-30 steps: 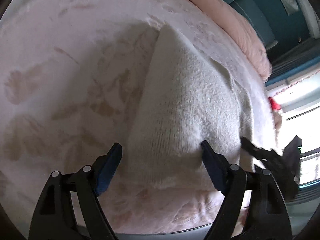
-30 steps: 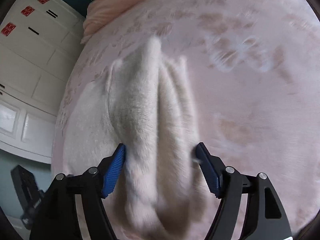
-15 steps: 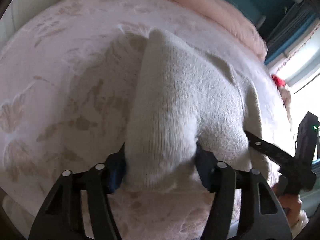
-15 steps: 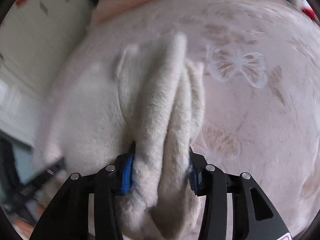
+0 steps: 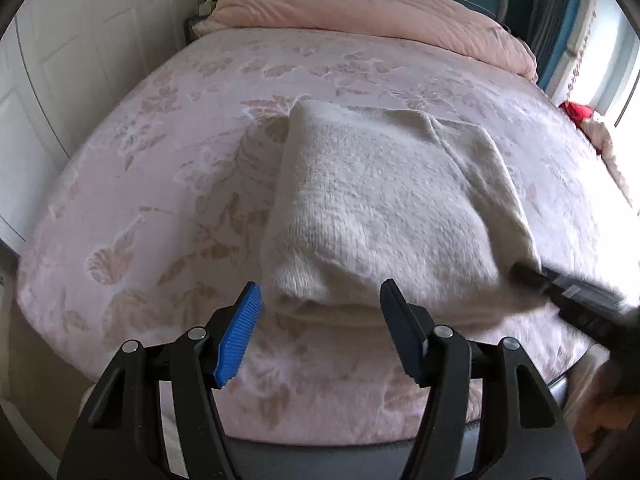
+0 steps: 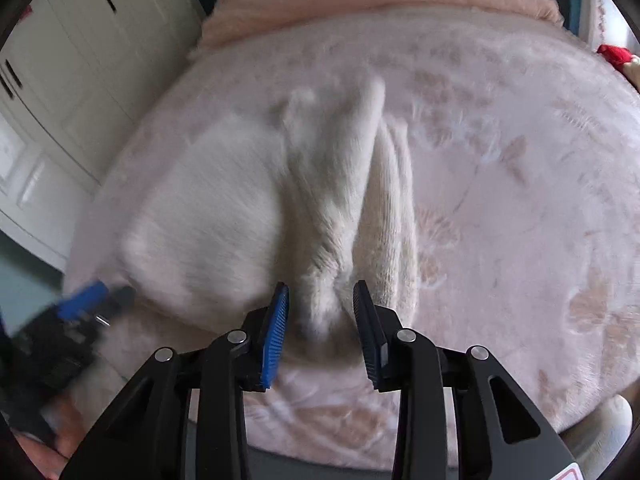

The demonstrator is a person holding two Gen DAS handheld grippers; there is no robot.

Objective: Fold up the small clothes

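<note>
Left gripper (image 5: 320, 304) released, now wide and empty; right gripper (image 6: 322, 300) loosened, sweater (image 5: 384, 216) ridge between its pads. Fold laid.

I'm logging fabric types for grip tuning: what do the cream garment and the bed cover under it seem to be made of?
The cream garment looks like a soft, fuzzy knit, maybe wool or acrylic: knit rows and a hairy nap show near its front edge. The bed cover looks like plush, matte fleece or velvet with a leaf pattern pressed in; the exact fibre cannot be told.
</note>
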